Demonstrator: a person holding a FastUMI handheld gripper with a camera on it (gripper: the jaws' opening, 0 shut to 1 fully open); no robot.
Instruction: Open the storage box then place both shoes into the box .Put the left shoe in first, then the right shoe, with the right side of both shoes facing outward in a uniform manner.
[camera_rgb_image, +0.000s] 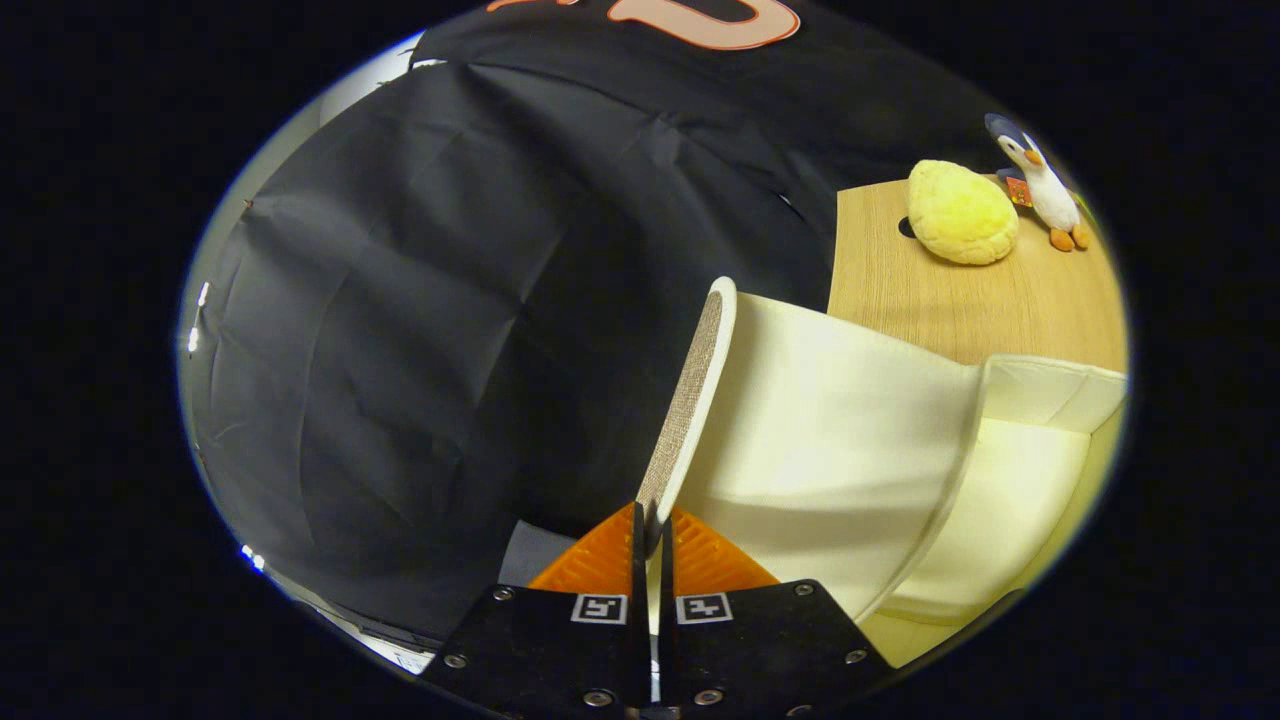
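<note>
Cream fabric makes up the storage box (1030, 470), which sits on the wooden table (930, 300) just right of the gripper (652, 535). Its lid (700, 390) stands raised on edge, its near rim clamped between the 2 closed fingers. It looks light and thin, likely to flex, so hold the stiffer rim. No shoes visible.

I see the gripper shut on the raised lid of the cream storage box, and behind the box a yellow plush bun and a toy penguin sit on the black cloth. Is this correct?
Not quite. The gripper view shows the gripper shut on the raised lid of the storage box, but the plush bun and toy penguin sit on a wooden tabletop, not on cloth.
</note>
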